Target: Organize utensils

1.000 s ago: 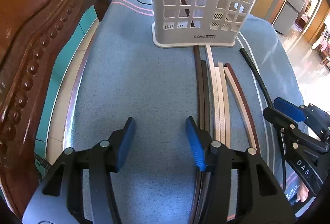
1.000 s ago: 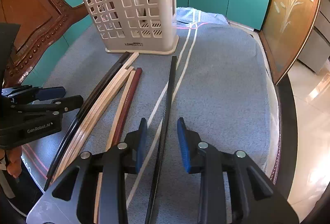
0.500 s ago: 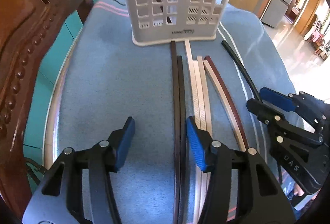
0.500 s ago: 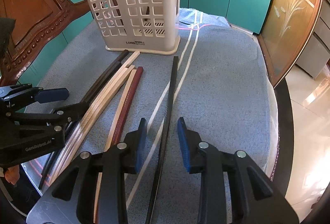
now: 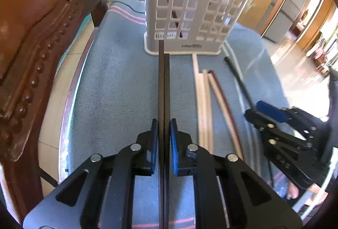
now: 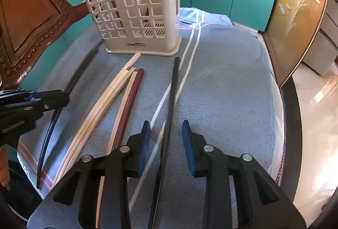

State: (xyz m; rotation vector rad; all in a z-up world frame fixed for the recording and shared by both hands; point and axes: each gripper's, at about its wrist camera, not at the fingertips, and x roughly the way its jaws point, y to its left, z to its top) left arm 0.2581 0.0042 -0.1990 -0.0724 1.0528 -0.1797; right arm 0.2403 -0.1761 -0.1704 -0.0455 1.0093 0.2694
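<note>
A blue towel (image 6: 221, 85) covers the worktop. The left claw (image 5: 164, 129) has just closed on two dark chopsticks (image 5: 164, 85), near the white basket (image 5: 190, 7). The right claw (image 6: 165, 134) stands half open around a black chopstick (image 6: 172, 94), not pressing it. Several pale and red chopsticks (image 6: 118, 98) are left lying. The sticks inside the basket are hard to make out.
</note>
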